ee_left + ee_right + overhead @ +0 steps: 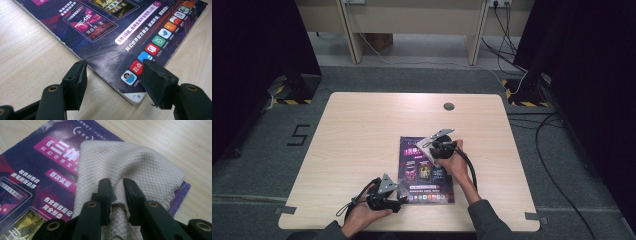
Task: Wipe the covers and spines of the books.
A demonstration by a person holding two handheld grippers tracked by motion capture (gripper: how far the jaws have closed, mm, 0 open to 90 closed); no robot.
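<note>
Item: magazine (426, 170), glossy purple cover, flat on the desk (362, 130) near its front edge. Item: cream waffle-weave cloth (125, 167), draped over the magazine's far corner. My right hand-held gripper (117, 187) is pinched on a fold of the cloth, jaws nearly together. My left hand-held gripper (113, 75) stands apart, jaws straddling the magazine's near corner, seemingly just clear of the cover. Handling note: I brace that corner with the left, keep the cloth fold clamped, and wipe in flat, even strokes so the magazine does not slide.
</note>
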